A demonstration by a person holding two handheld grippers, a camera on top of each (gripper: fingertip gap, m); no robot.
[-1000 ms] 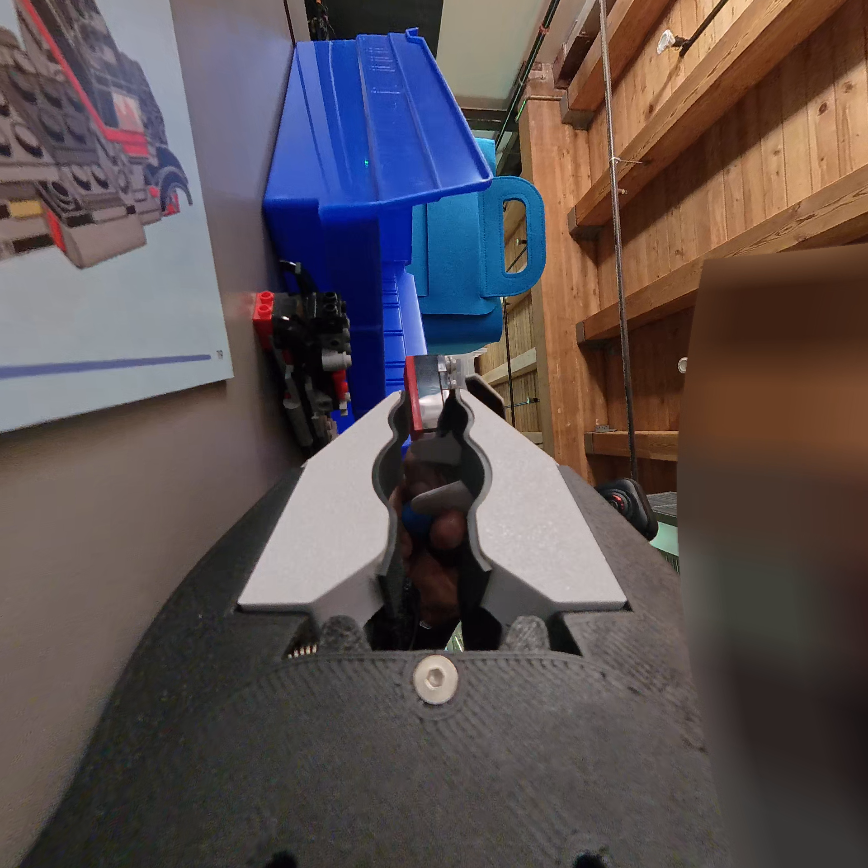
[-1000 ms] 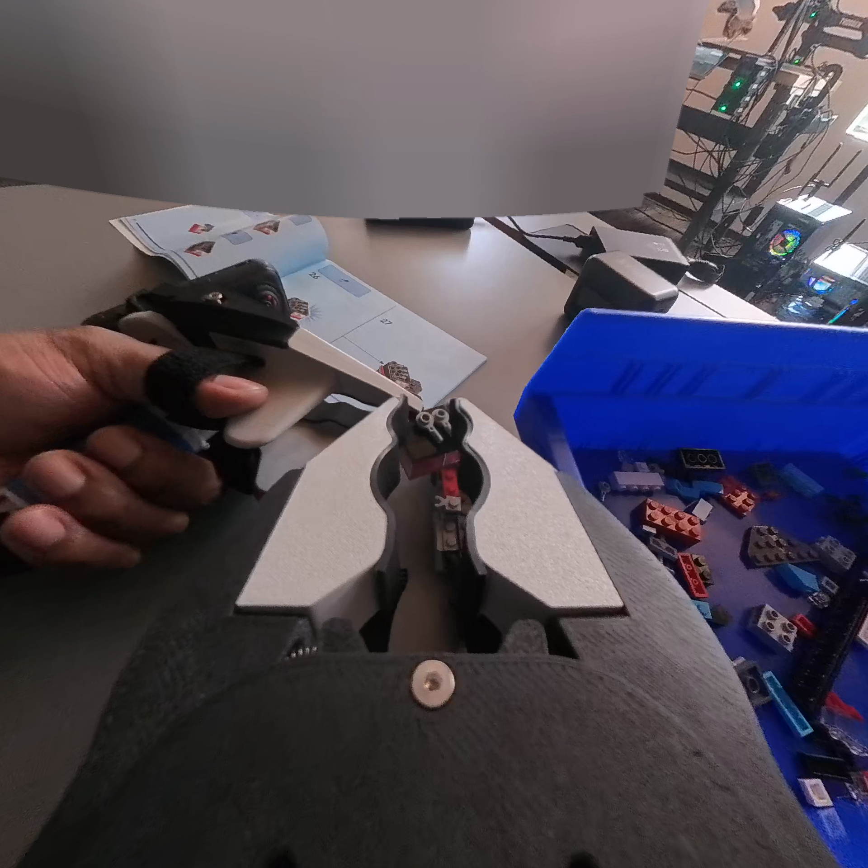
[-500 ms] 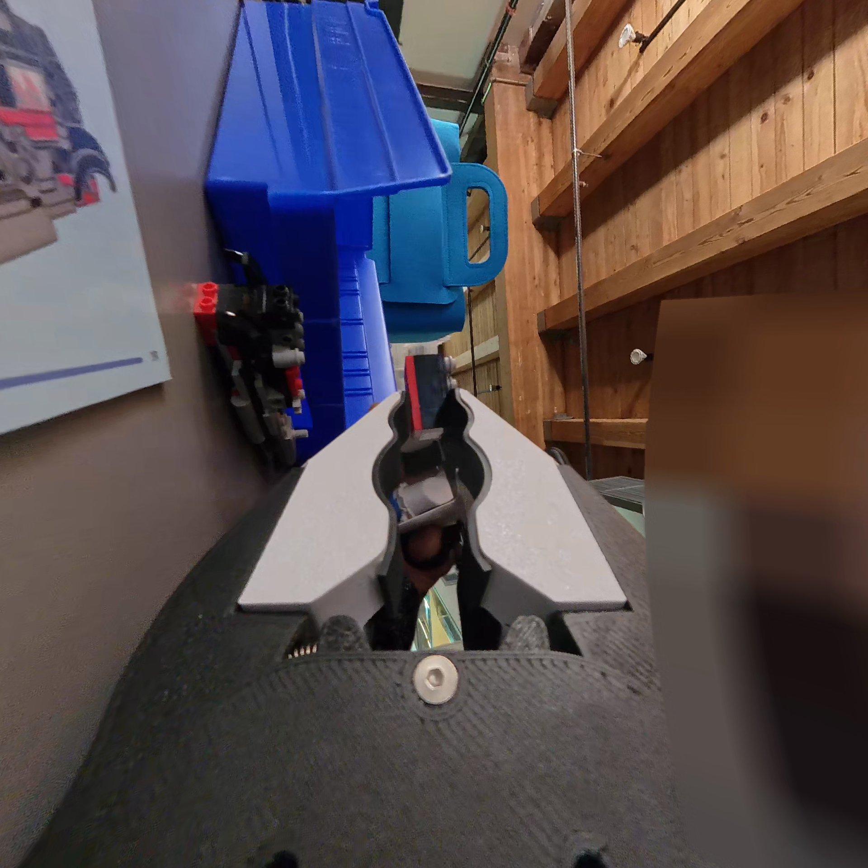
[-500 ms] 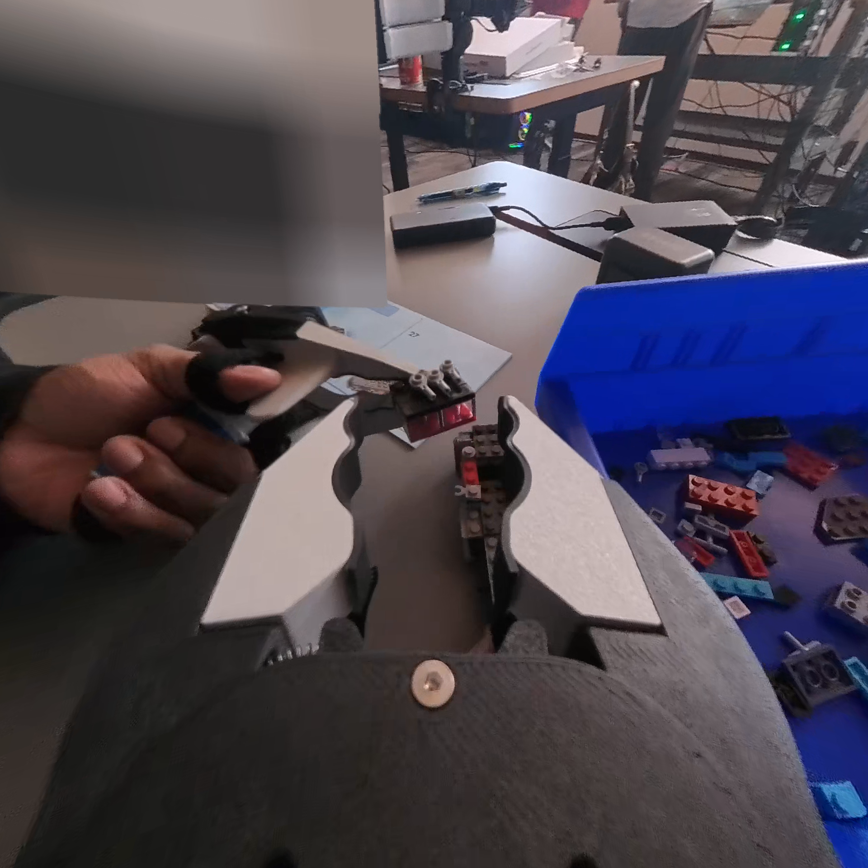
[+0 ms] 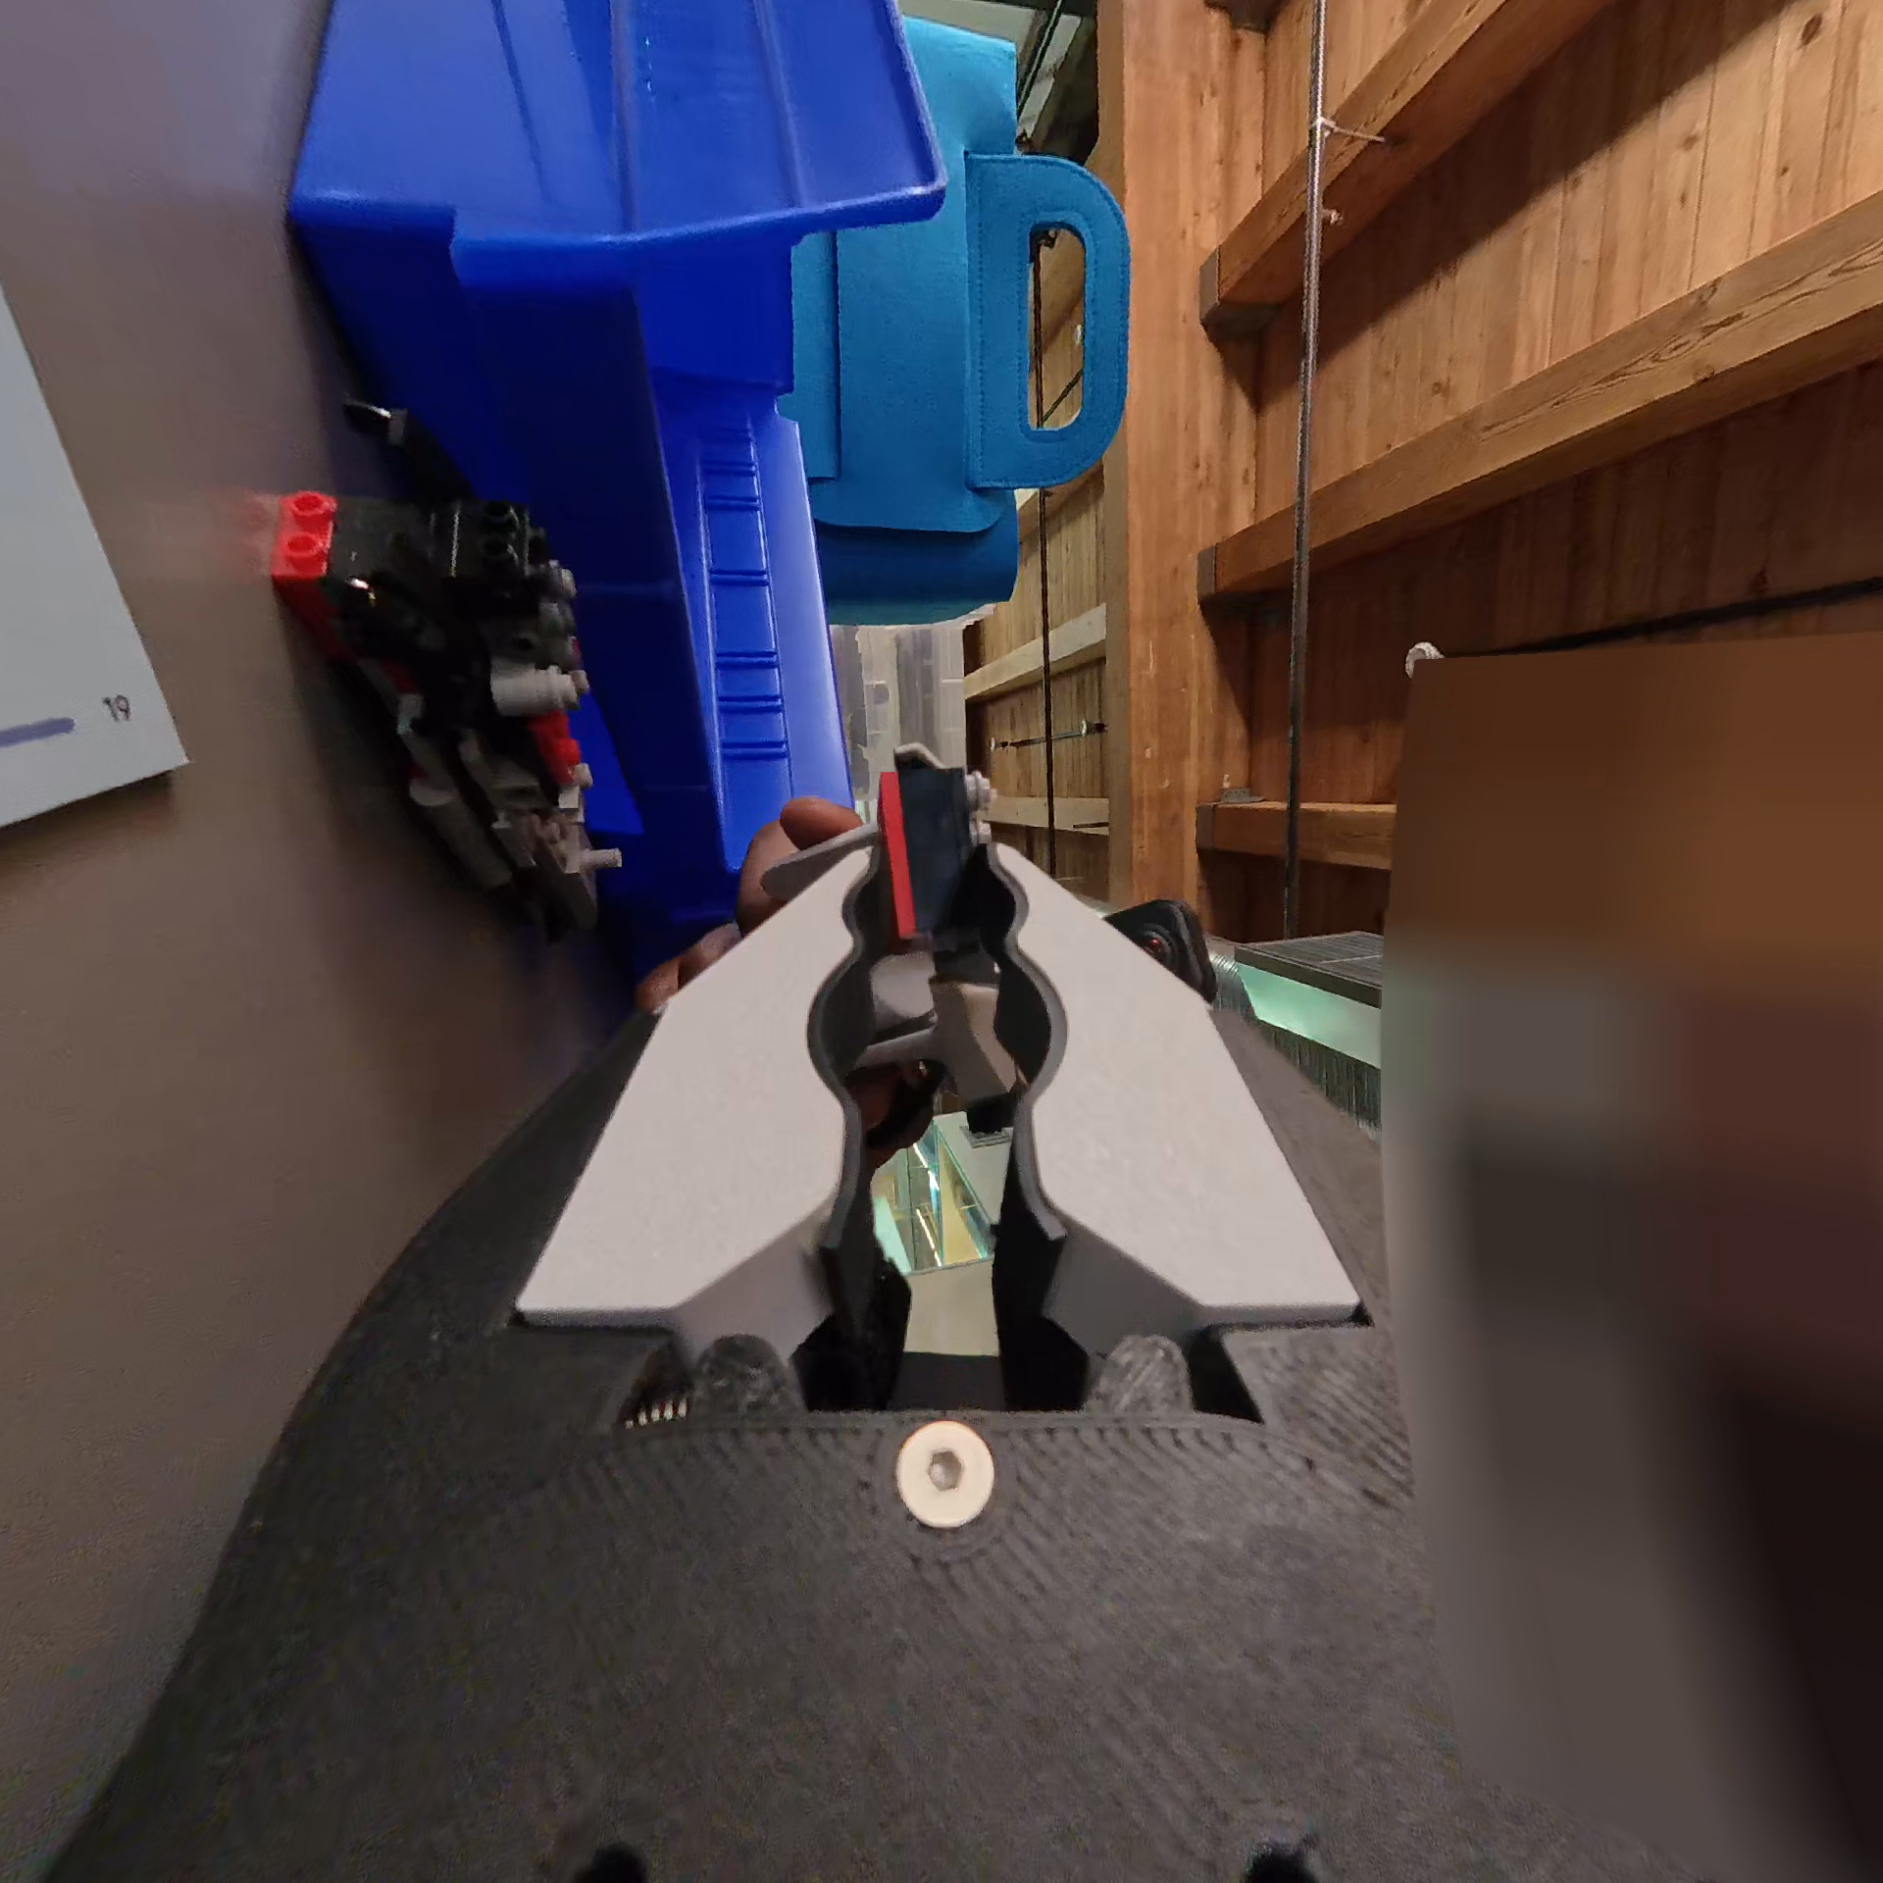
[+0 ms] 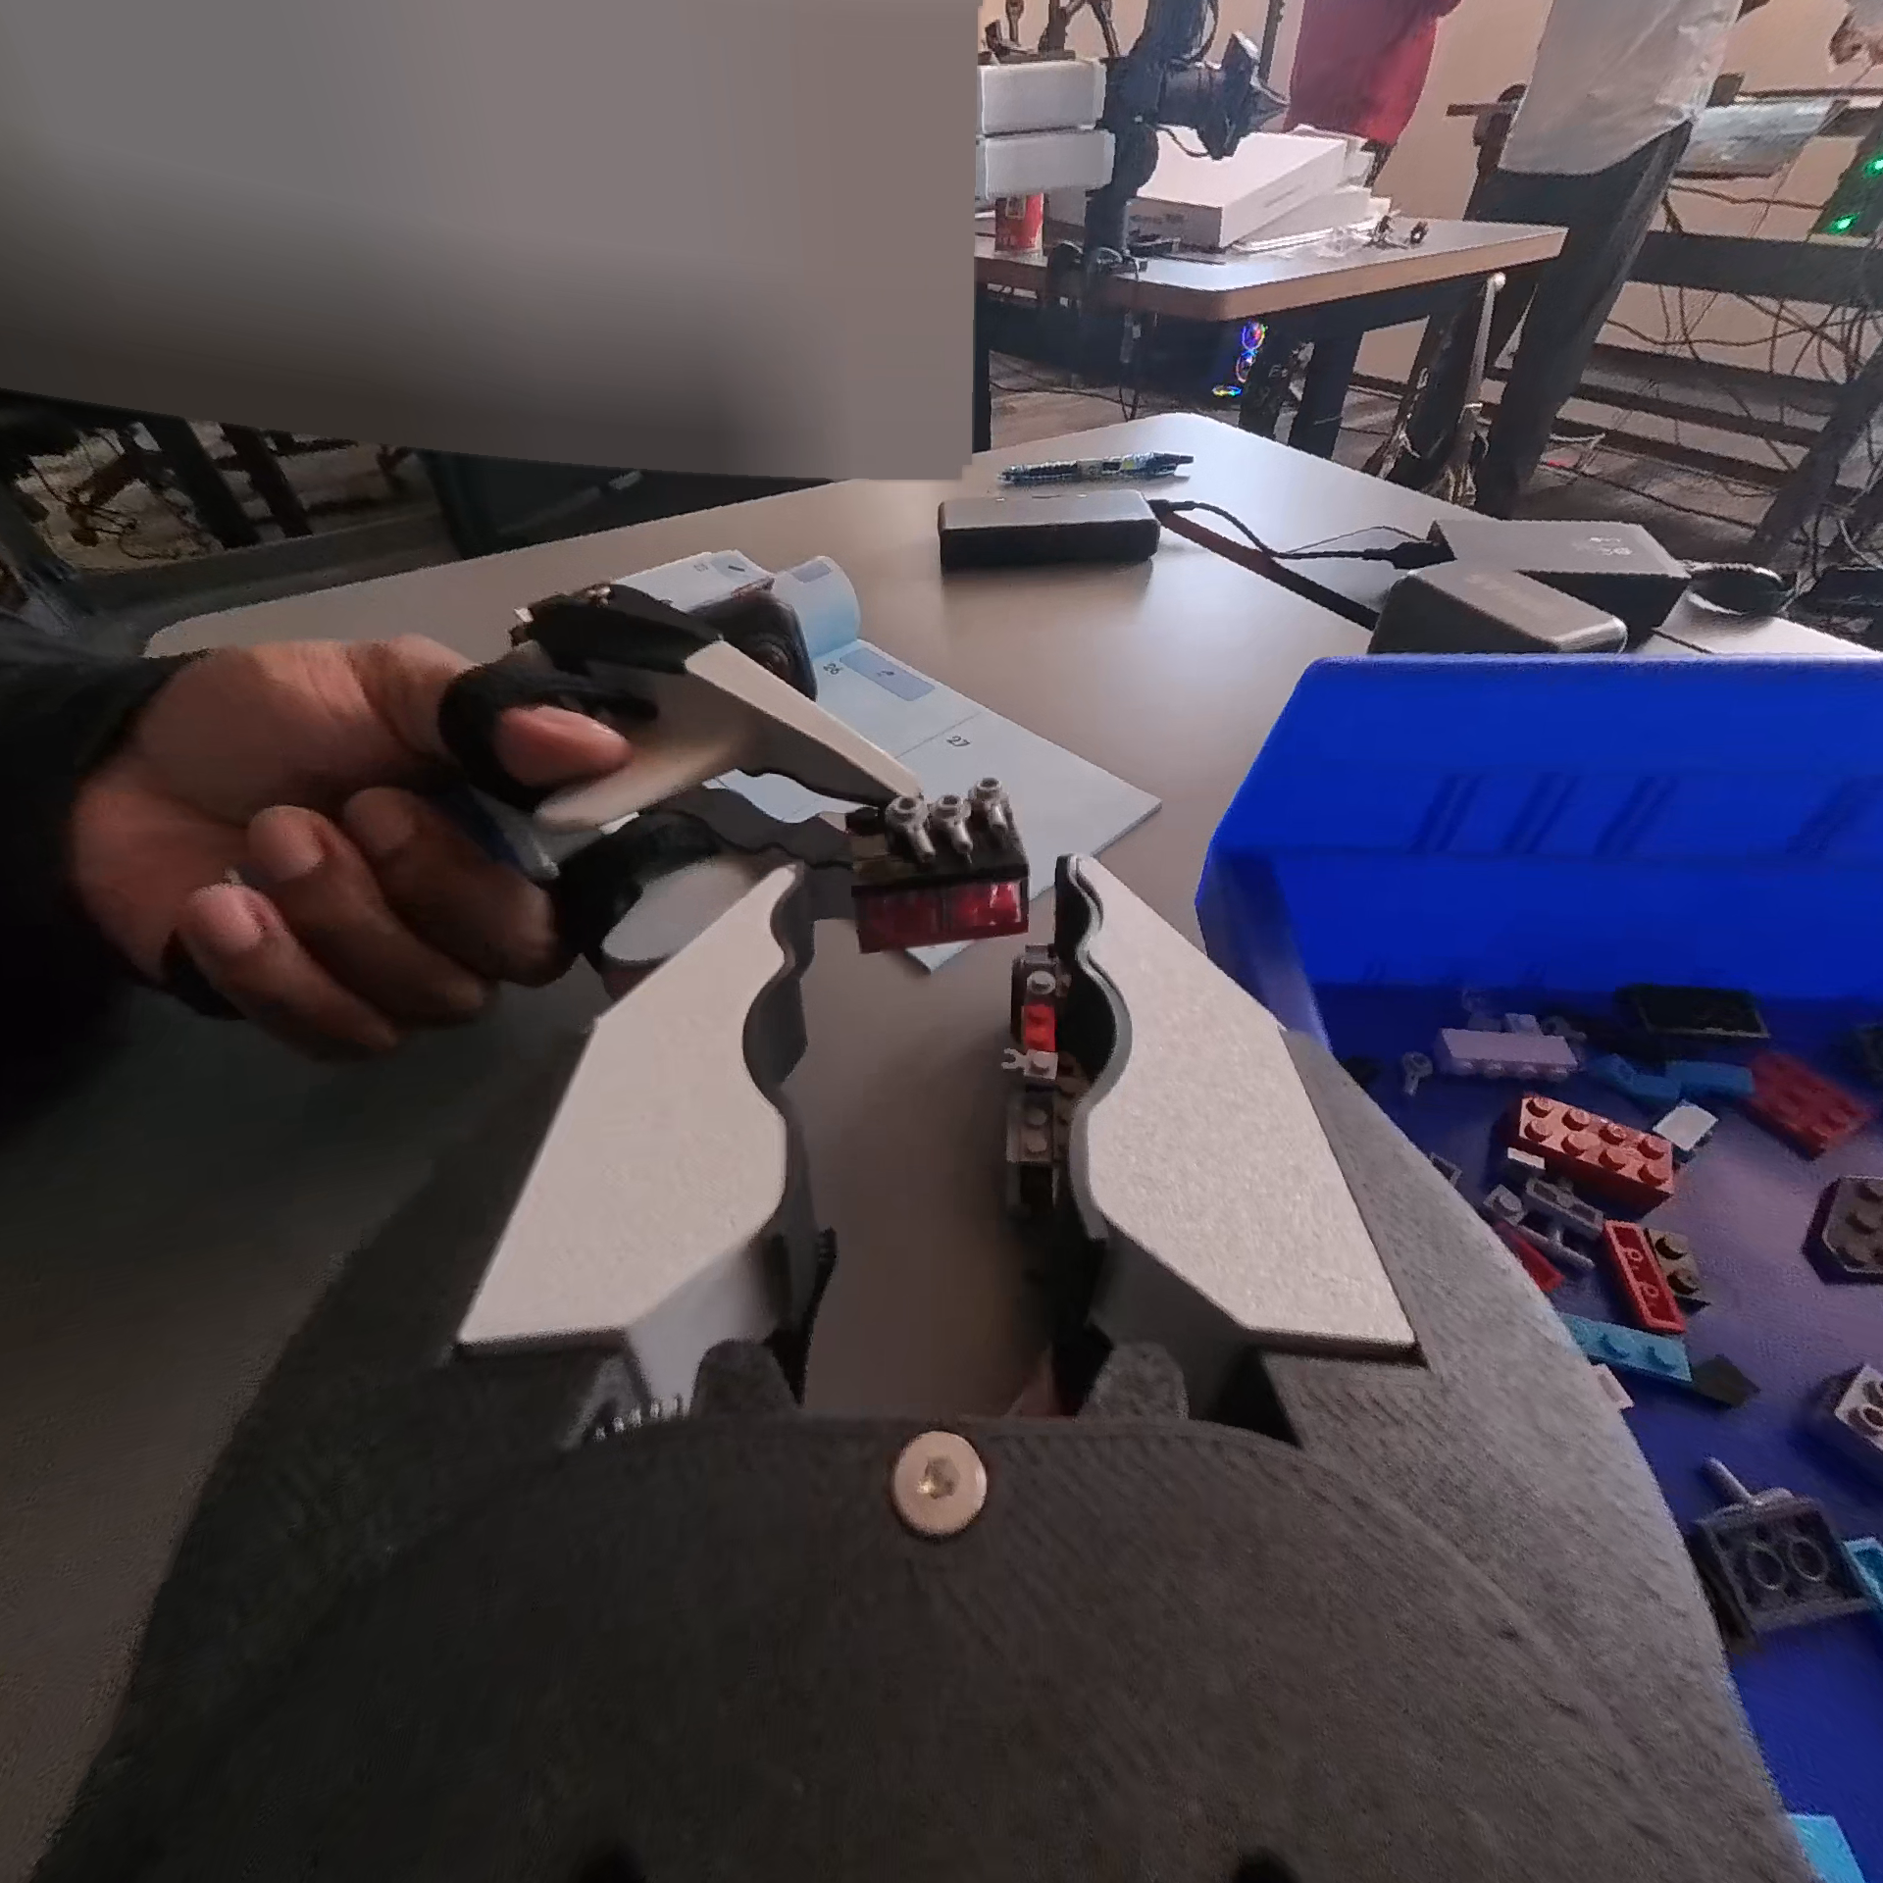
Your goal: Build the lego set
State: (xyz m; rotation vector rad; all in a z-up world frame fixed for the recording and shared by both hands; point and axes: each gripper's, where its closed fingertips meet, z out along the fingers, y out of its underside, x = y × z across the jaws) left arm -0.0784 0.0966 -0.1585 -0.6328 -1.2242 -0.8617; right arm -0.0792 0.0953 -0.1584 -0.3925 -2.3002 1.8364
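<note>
My left gripper [image 5: 929,851] is turned on its side and shut on a small black-and-red Lego piece [image 5: 922,856] with grey pegs. In the right wrist view a hand holds it [image 6: 886,815] above the table, and the piece [image 6: 943,886] sits at its tips. My right gripper [image 6: 927,876] is open and empty, fingers wide apart. The partly built black, grey and red Lego model [image 6: 1034,1080] lies on the table between my right fingers, close to the right one; I cannot tell if they touch. It also shows in the left wrist view [image 5: 459,693].
A blue bin [image 6: 1528,795] with several loose bricks stands right of the model, also in the left wrist view [image 5: 611,306]. The instruction booklet [image 6: 917,754] lies open behind. Black boxes and a cable [image 6: 1050,525] sit farther back. A teal bag [image 5: 917,357] is beyond the bin. Only a small space, under 4 cm, lies between the two pairs of fingers.
My right gripper has opened and let go of the model. My left gripper has come away from the model with the small black-and-red piece still in it.
</note>
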